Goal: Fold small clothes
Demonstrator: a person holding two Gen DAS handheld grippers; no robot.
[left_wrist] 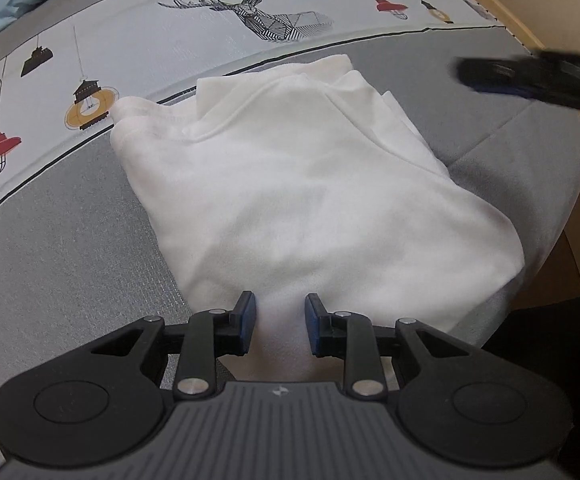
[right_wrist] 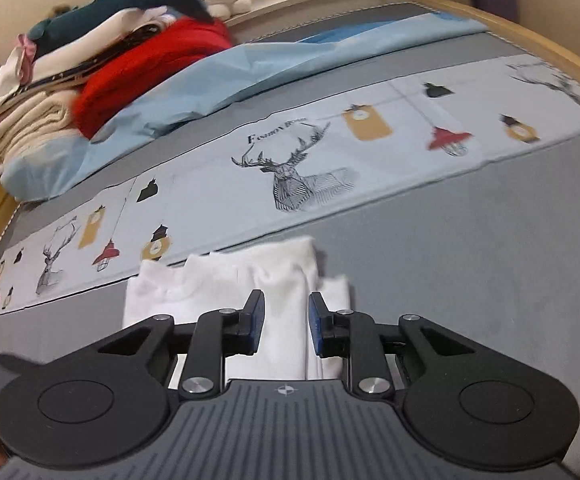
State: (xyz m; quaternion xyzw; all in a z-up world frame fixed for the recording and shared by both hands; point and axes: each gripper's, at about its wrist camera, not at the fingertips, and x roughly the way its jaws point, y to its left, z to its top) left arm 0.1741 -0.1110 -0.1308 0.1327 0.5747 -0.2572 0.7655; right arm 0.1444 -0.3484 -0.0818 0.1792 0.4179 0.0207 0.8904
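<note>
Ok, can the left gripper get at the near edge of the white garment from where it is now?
Probably yes. The left gripper hangs right over the near edge of the folded white garment with its jaws apart and nothing between them and the cloth. The right gripper is well off to the far side.

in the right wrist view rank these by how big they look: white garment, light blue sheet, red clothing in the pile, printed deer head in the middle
1. light blue sheet
2. white garment, partly hidden by the gripper, so possibly larger
3. red clothing
4. deer head print

Garment and red clothing look close; nearness to the camera makes that order unsure.
</note>
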